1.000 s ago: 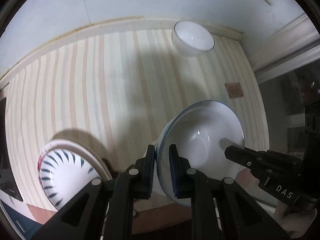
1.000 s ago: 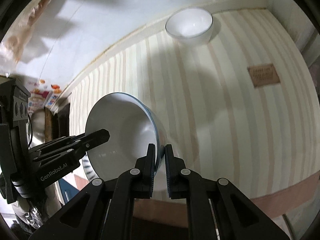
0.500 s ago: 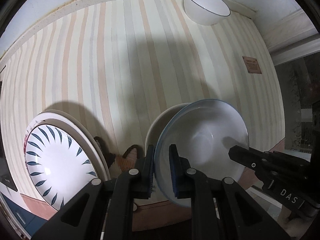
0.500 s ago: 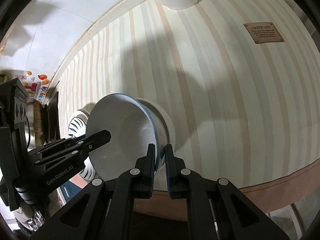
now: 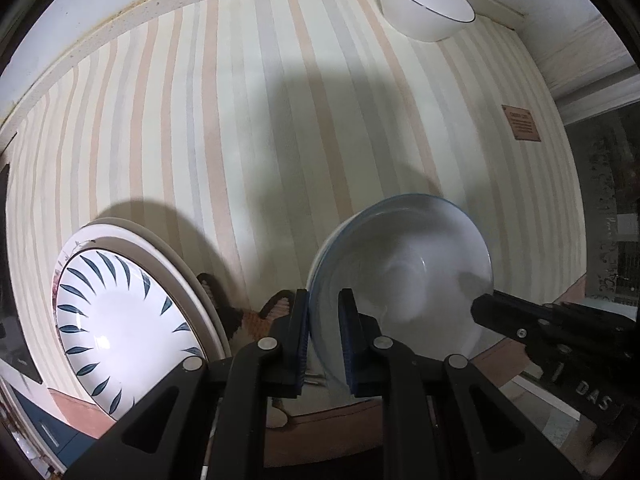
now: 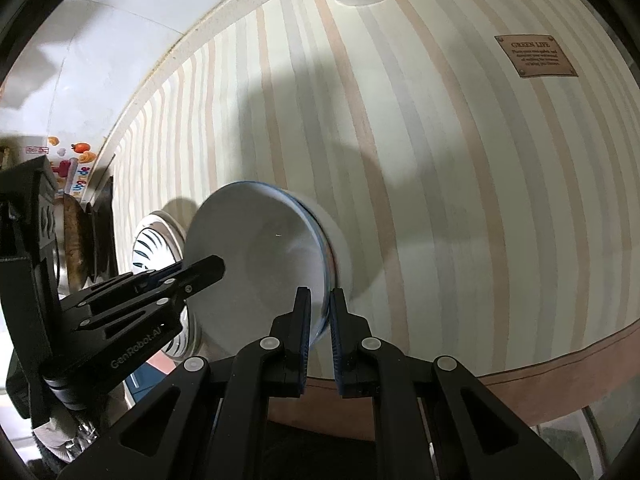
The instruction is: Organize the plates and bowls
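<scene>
Both grippers pinch the same blue-rimmed bowl [image 5: 404, 280]: left gripper [image 5: 323, 340] on its near-left rim, right gripper [image 6: 319, 322] on the opposite edge. It sits low over the striped mat [image 5: 240, 120], seemingly nesting into another bowl [image 6: 338, 240]. Glazed ceramic, so probably slick, rigid, chippable; opposite rim grips look sensible.
</scene>
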Available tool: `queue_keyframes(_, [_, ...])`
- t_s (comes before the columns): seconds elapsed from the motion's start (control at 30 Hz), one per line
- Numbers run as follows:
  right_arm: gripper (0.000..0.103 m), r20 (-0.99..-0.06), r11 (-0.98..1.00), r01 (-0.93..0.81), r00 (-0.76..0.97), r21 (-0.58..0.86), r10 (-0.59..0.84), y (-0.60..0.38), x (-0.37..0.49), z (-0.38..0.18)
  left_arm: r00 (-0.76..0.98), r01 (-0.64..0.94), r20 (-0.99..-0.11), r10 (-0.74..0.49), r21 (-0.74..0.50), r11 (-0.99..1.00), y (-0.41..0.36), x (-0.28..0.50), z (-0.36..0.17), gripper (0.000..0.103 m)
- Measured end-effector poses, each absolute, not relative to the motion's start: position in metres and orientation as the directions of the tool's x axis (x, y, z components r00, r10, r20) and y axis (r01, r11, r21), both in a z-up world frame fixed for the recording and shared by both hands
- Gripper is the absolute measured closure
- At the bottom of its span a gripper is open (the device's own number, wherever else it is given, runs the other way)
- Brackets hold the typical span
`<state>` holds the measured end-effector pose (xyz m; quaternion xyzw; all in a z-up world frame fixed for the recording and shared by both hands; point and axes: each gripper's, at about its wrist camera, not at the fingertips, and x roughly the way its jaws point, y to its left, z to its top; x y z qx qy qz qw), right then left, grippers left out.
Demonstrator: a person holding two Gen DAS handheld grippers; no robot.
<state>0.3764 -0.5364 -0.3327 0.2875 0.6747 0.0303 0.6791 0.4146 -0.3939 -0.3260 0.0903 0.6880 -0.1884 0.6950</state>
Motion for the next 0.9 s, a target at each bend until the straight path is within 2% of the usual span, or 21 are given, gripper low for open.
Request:
queue_keyframes(0.17, [0.090,-0.868,0.793,0.367,0.091,0.485,0.489,-0.548,0.379,-0.331,-0.020,0.375,-0.988,-0.153,-0.150,0.915,-0.384,0.415,-0.313,0.090])
queue_keyframes(0.33, [0.090,-0.844,0.753,0.383,0.206,0.535,0.495,-0.588,0.395,-0.298,0.062,0.369,-0.978,-0.198,-0.162,0.915,-0.379,0.434,-0.269,0.090])
queue_keyframes(0.4, [0.086,-0.841,0.746,0.388,0.257,0.541,0.476,-0.607,0.409,-0.287,0.083,0.351,-0.970,-0.228,-0.185,0.918,-0.384,0.452,-0.255,0.083])
queue_keyframes(0.43, [0.075,-0.841,0.746,0.390,0.280,0.540,0.462,-0.618,0.419,-0.282,0.092,0.339,-0.964,-0.249,-0.204,0.918,-0.389,0.464,-0.251,0.075])
queue_keyframes(0.47, [0.061,-0.844,0.747,0.394,0.295,0.535,0.449,-0.627,0.429,-0.281,0.097,0.332,-0.962,-0.257,-0.212,0.919,-0.393,0.474,-0.249,0.073])
queue_keyframes(0.53, [0.053,-0.843,0.740,0.411,0.331,0.533,0.424,-0.647,0.451,-0.281,0.090,0.311,-0.954,-0.285,-0.244,0.918,-0.408,0.502,-0.249,0.073])
queue_keyframes(0.7, [0.053,-0.844,0.737,0.427,0.379,0.524,0.380,-0.683,0.516,-0.297,0.094,0.283,-0.941,-0.326,-0.289,0.914,-0.457,0.566,-0.262,0.073])
queue_keyframes(0.9, [0.053,-0.860,0.751,0.445,0.390,0.488,0.328,-0.710,0.577,-0.326,0.088,0.296,-0.951,-0.296,-0.259,0.919,-0.508,0.613,-0.290,0.073])
